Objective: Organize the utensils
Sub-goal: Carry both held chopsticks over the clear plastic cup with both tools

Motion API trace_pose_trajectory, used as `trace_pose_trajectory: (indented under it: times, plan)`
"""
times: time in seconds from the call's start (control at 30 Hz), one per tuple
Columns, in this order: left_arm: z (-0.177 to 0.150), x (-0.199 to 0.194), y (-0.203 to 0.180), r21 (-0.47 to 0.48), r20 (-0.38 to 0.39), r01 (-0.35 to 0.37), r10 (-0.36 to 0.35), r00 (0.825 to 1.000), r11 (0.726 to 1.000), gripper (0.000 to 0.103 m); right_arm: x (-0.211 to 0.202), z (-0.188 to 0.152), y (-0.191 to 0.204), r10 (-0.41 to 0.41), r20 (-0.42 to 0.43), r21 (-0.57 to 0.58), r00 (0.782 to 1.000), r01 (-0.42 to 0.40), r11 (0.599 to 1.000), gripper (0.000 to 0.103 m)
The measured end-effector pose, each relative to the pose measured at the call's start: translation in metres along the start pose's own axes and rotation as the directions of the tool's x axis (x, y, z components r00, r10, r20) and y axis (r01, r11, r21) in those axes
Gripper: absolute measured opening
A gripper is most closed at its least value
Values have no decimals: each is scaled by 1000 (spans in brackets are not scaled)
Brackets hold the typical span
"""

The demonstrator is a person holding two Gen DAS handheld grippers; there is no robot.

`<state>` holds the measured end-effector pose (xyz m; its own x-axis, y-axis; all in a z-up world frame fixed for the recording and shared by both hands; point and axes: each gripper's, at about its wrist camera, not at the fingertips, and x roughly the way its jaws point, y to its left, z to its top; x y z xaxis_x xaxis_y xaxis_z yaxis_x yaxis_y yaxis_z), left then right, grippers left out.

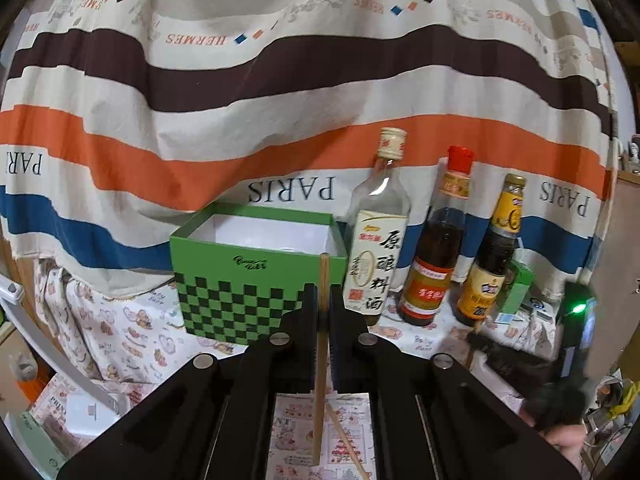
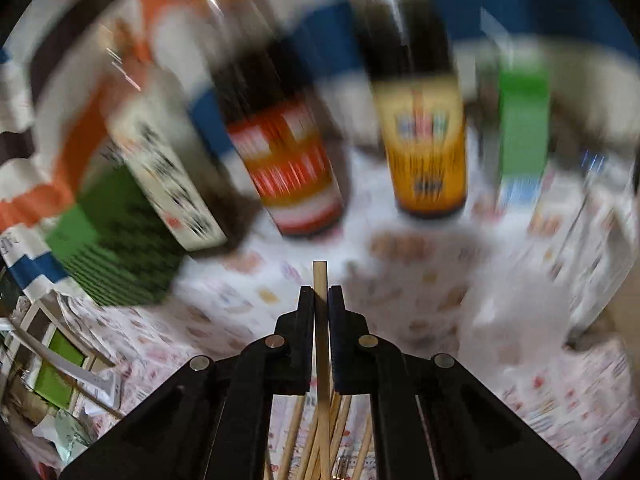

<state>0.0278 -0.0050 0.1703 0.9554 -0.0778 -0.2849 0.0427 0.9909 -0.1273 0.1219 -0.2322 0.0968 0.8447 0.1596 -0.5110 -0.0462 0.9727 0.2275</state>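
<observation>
Black jaws of the left gripper [image 1: 323,300] are pinching a single wooden chopstick [image 1: 321,344] upright, its top end reaching just over the near rim of the green checkered box [image 1: 244,280], which is standing open on the patterned tablecloth [image 1: 132,332]. Three sauce bottles [image 1: 434,248] are lined up to the right of the box, in front of a striped hanging cloth [image 1: 280,92]. Jaws of the right gripper [image 2: 321,294] are clamping another chopstick [image 2: 321,336], narrow around it, while loose chopsticks [image 2: 316,440] are lying piled on the tablecloth beneath; that view is blurring heavily.
</observation>
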Motion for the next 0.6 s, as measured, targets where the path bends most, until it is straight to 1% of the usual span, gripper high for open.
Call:
trace_pose_trajectory:
  times: [0.07,0.17,0.2,0.27,0.3,0.33,0.37,0.43,0.47,0.53,0.6]
  plan:
    - [0,-2,-4,10,9,14,-14,1000,1000,4,-26,10,5,-12,74,-29,997,14,999,8]
    - [-2,-5,-11,21,30,35,-36,999,999,4,-62,24,-1,-21,170,-57,985,31,998,8]
    - [-3,-6,-14,25,33,44,-45,998,999,4,-73,26,-1,-6,203,-63,979,19,998,8]
    - [-6,-5,-19,38,44,66,-68,997,997,4,-92,31,-5,54,256,-66,965,-38,997,8]
    - [-7,-4,-21,38,48,65,-66,997,997,4,-99,33,-10,57,276,-66,959,-41,997,8]
    - [-9,-3,-24,37,49,61,-63,997,997,4,-108,35,-14,37,301,-67,953,-18,998,8]
    - [-10,-1,-26,38,45,66,-68,997,997,4,-117,37,-15,-12,331,-69,943,37,997,8]
    - [-12,2,-31,48,23,92,-93,995,995,4,-131,39,-20,-67,373,-71,925,101,992,8]
    - [-13,2,-34,53,20,100,-101,995,994,4,-139,41,-24,-61,392,-71,918,96,993,8]
    - [-16,-1,-43,77,40,108,-111,993,991,4,-153,44,-32,-46,415,-65,909,80,995,8]
    - [-18,3,-53,112,49,134,-140,989,985,4,-163,47,-39,-46,442,-68,896,85,994,8]
